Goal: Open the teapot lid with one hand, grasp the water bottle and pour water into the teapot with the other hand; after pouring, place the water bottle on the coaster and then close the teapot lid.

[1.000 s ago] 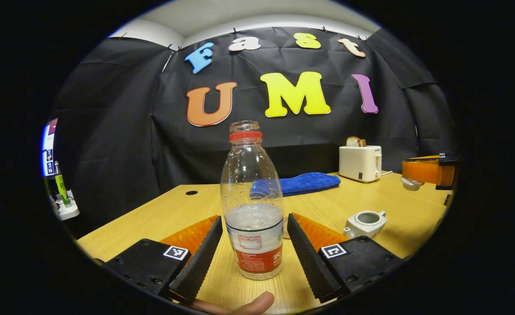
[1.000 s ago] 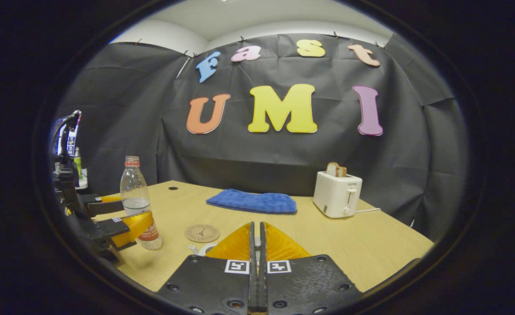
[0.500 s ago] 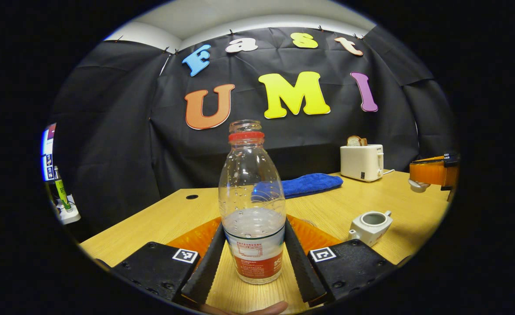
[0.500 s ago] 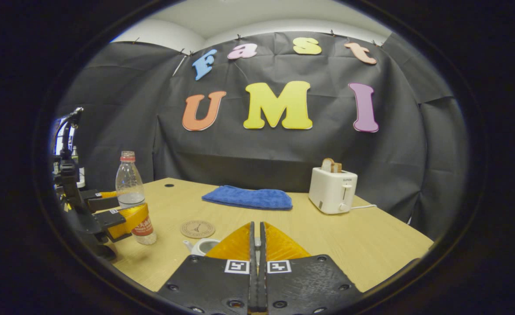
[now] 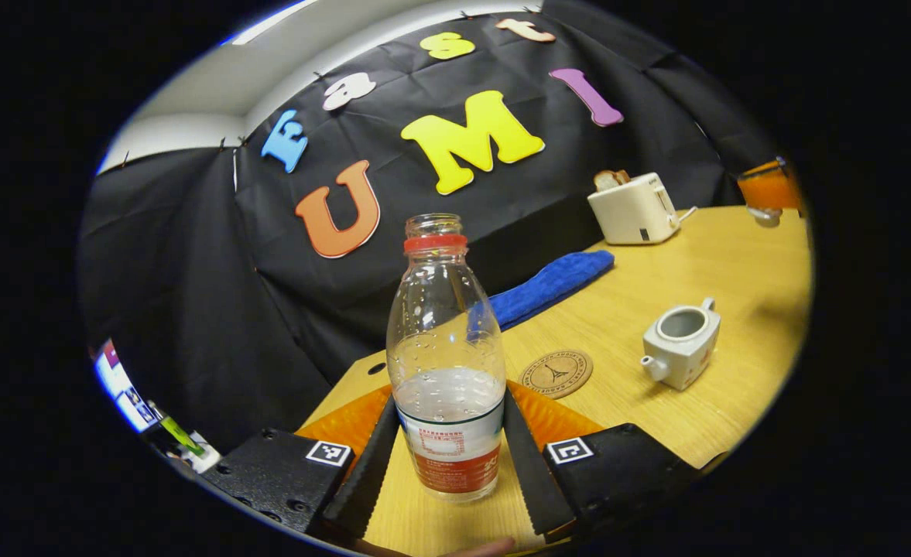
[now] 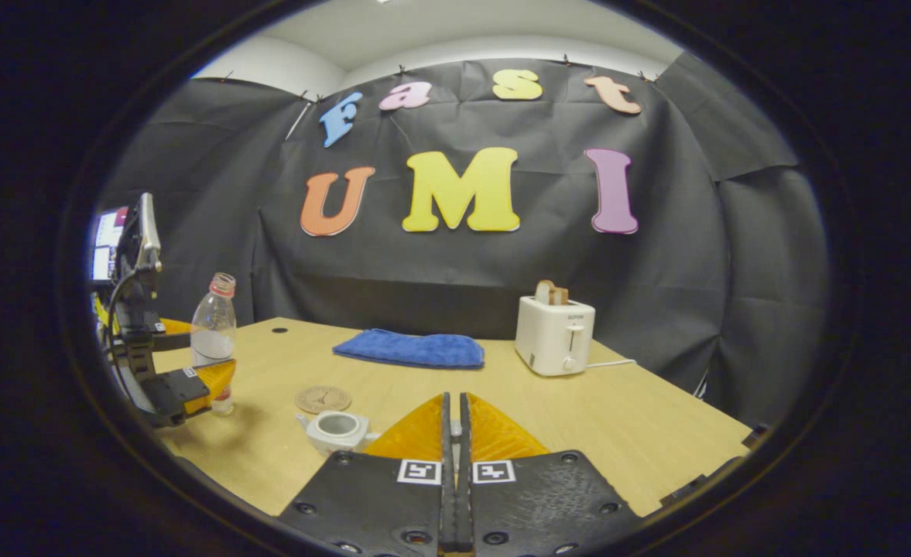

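My left gripper [image 5: 447, 456] has both fingers pressed against the lower sides of the water bottle [image 5: 445, 363], which stands dead centre, uncapped, a red ring at its neck and water filling its lower part. The table [image 5: 741, 263] runs tilted, rising toward two o'clock. At about three o'clock from the bottle lies the round coaster [image 5: 556, 373], and farther that way sits the white teapot [image 5: 681, 344], lid off, spout facing me. Toward one o'clock lies a blue cloth [image 5: 552, 282], with a white toaster [image 5: 635, 207] holding toast beyond it.
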Tool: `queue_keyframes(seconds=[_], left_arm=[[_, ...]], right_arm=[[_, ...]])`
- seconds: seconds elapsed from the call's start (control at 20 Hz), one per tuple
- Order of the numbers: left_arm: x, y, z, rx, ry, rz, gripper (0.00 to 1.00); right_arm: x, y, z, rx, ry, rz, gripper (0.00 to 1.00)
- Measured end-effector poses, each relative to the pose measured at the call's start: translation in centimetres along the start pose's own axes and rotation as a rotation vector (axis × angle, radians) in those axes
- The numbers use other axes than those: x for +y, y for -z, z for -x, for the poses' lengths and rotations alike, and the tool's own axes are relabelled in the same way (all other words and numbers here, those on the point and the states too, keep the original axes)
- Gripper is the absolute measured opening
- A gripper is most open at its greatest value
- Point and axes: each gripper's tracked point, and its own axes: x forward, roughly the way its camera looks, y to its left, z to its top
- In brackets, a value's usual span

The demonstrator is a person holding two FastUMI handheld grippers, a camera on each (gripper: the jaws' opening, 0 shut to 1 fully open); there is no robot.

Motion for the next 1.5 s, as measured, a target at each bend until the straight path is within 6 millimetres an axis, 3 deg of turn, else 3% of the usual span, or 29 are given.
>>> queue_keyframes(seconds=[0.45, 0.8, 1.25, 1.5], left_arm=[[-0.9, -0.3, 1.0, 0.048, 0.003, -0.308, 0.76], [-3.4, 0.2, 0.8, 0.116, 0.042, -0.548, 0.76], [-3.8, 1.4, 1.6, 0.217, 0.081, -0.831, 0.74], [-3.9, 0.2, 1.6, 0.212, 0.077, -0.981, 0.75]], right_arm=[[-4.6, -0.1, 0.8, 0.004, 0.049, -0.001, 0.00], [-6.6, -0.4, 1.1, -0.005, 0.073, -0.044, 0.00], [-8.3, -1.1, 1.3, -0.028, 0.113, -0.039, 0.01], [-9.2, -1.0, 1.4, -0.025, 0.134, -0.037, 0.00]])
